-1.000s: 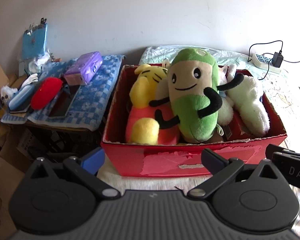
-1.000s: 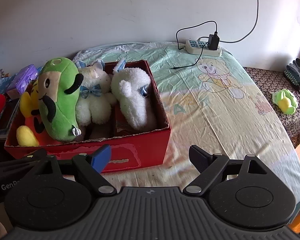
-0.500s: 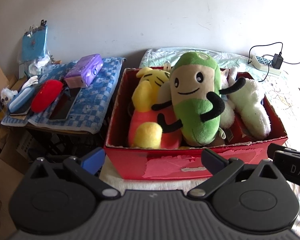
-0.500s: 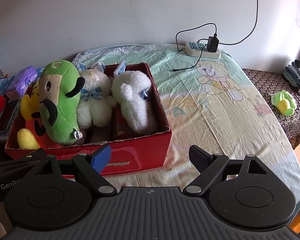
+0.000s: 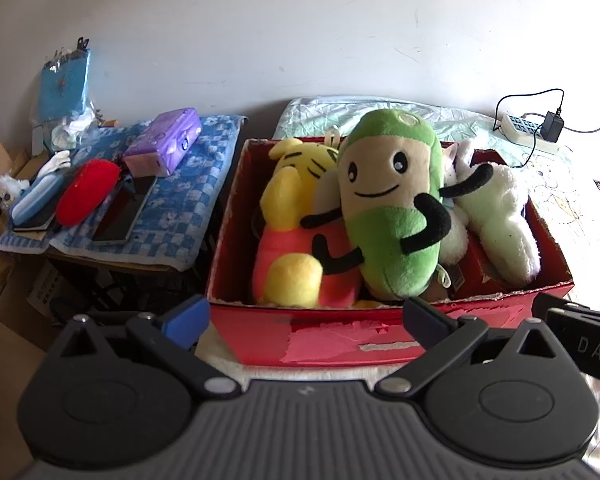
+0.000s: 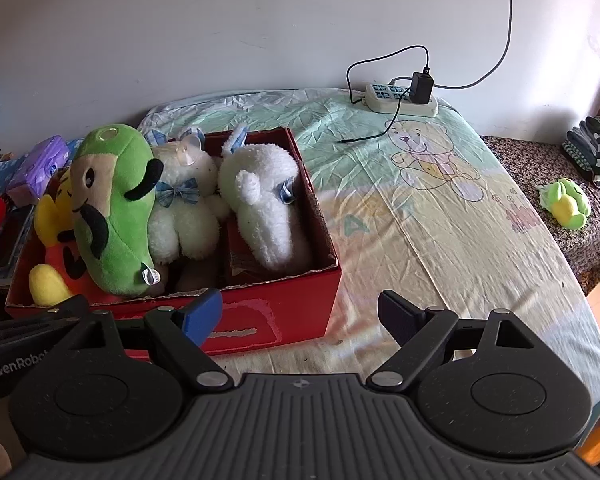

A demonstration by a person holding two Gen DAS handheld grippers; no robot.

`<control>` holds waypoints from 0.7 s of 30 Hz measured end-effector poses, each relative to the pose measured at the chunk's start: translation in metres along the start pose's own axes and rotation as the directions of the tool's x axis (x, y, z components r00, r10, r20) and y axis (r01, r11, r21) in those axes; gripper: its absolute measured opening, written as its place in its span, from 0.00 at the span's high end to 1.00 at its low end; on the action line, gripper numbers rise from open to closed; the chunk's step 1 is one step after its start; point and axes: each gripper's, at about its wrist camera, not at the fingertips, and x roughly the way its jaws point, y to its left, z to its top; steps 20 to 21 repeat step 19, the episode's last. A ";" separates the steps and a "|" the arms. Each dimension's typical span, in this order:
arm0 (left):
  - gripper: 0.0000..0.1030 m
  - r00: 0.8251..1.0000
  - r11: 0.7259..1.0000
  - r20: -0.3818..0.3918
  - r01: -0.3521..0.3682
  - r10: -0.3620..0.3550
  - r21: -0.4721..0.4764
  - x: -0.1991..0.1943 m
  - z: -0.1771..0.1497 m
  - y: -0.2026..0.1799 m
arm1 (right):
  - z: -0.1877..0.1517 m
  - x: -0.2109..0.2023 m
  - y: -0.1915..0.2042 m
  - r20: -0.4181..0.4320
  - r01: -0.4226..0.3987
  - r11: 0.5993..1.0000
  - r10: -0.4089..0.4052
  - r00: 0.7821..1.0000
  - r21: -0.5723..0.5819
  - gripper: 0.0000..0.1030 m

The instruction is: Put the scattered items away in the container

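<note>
Red cardboard box [image 5: 380, 340] of plush toys just ahead of left gripper [image 5: 306, 316]; right gripper [image 6: 300, 312] beside box; both spread, empty.

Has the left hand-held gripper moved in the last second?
Yes. The left hand-held gripper drifted slightly left: the red box sits further right in its view, edging toward its right finger.

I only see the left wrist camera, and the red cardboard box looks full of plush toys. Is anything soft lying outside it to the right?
Observer: Yes, a small green-and-yellow plush toy lies on the brown patterned cover beyond the bedsheet.
Operator: Anything beside it?
Observer: Dark striped gloves, behind it near the wall.
Operator: Is the right gripper carrying something?
Observer: No, its fingers stand apart, empty.
</note>
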 end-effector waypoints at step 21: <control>0.01 0.999 1.000 0.042 0.027 -0.028 0.015 -0.003 0.000 -0.003 | 0.001 -0.002 0.000 0.023 0.009 1.000 -0.009 1.000 0.010 0.16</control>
